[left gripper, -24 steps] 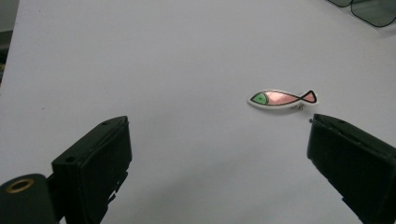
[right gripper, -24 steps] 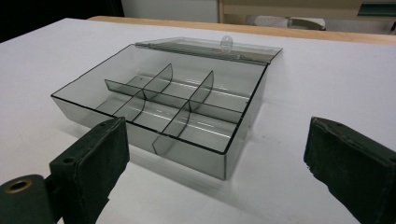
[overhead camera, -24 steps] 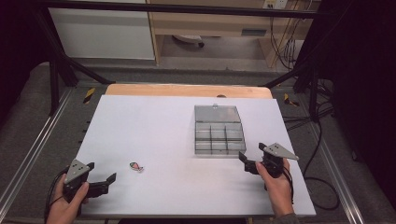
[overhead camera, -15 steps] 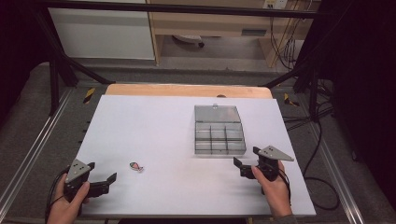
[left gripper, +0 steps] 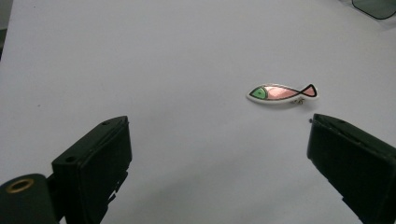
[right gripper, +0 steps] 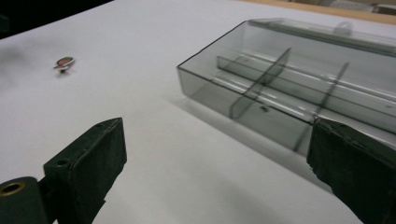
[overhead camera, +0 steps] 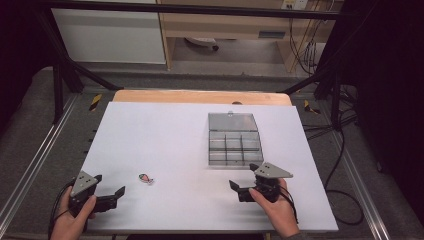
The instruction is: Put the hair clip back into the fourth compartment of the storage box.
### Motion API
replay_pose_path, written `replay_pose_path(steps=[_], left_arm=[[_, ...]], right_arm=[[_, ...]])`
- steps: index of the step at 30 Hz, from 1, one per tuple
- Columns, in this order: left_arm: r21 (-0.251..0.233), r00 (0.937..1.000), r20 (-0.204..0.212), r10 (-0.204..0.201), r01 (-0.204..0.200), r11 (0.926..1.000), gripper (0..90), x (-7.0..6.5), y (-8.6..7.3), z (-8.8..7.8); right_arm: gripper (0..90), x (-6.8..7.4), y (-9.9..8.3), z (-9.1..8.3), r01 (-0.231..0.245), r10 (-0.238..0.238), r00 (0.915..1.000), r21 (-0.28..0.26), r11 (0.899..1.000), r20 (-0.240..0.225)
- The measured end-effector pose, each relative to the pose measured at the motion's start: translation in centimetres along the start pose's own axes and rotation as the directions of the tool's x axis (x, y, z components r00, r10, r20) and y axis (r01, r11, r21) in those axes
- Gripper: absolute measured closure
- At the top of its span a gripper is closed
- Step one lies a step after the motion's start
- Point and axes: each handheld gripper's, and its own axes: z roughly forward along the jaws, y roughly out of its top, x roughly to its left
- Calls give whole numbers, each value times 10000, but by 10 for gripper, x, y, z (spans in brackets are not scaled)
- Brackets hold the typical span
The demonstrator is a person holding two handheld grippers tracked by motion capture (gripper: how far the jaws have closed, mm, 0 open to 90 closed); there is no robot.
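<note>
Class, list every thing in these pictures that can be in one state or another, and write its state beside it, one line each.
Clear grey plastic compartment box: lid open, laid back flat, compartments empty.
Small pink fish-shaped pin with green head: lying flat on the white table, untouched, outside the box.
Left gripper: open, holding nothing, pointed at the pin.
Right gripper: open, holding nothing, beside the box's near edge.
</note>
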Motion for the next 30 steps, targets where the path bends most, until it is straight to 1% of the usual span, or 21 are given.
replay_pose_path(steps=[3,8,9,10,11,14,15,16,17,19,21,23,26,27,30], left_arm=[[73,10000,-10,30,-30,10000,64,0,-1,1],[126,10000,-1,17,-17,9999,64,-1,-1,1],[131,10000,10,33,-33,9999,64,-1,-1,1],[133,10000,24,55,-55,9999,64,-1,-1,1],[134,10000,36,84,-85,9999,64,-1,-1,1],[189,9999,78,142,-143,9997,64,-2,-1,2],[197,9999,79,126,-127,9997,64,-2,-1,3],[224,9999,90,148,-150,9996,64,-2,-1,3],[222,9998,103,148,-151,9996,64,-2,-1,3],[224,9998,102,143,-146,9996,64,-2,-1,2],[225,9999,106,126,-128,9997,64,-2,-1,2],[204,9999,101,118,-120,9997,64,-2,-1,2],[220,9999,100,130,-132,9997,64,-1,-1,2],[230,9999,109,111,-114,9997,64,-1,-1,2],[262,9999,108,106,-108,9996,64,-1,-2,2]], right_arm=[[36,11,1,11,124,-116,9996,310,9994,-238],[26,30,5,30,143,-103,9983,689,9975,-577],[26,34,6,33,151,-101,9975,721,9973,-698],[30,42,9,40,210,-120,9945,856,9961,-1036],[30,42,9,40,210,-120,9945,856,9961,-1036],[35,55,13,52,377,-213,9877,1042,9938,-1550],[38,59,14,56,423,-221,9855,1176,9922,-1684],[47,66,18,66,509,-251,9829,1381,9891,-1826],[47,66,18,66,509,-251,9829,1381,9891,-1826],[51,72,21,76,482,-156,9799,1600,9859,-1990],[49,77,25,87,605,-225,9784,1808,9817,-2054],[36,84,28,99,933,-472,9765,2149,9722,-2105],[36,92,33,114,1348,-751,9683,2454,9600,-2382],[36,94,35,118,1400,-792,9677,2490,9583,-2393],[37,98,40,127,1269,-627,9665,2509,9597,-2488]])
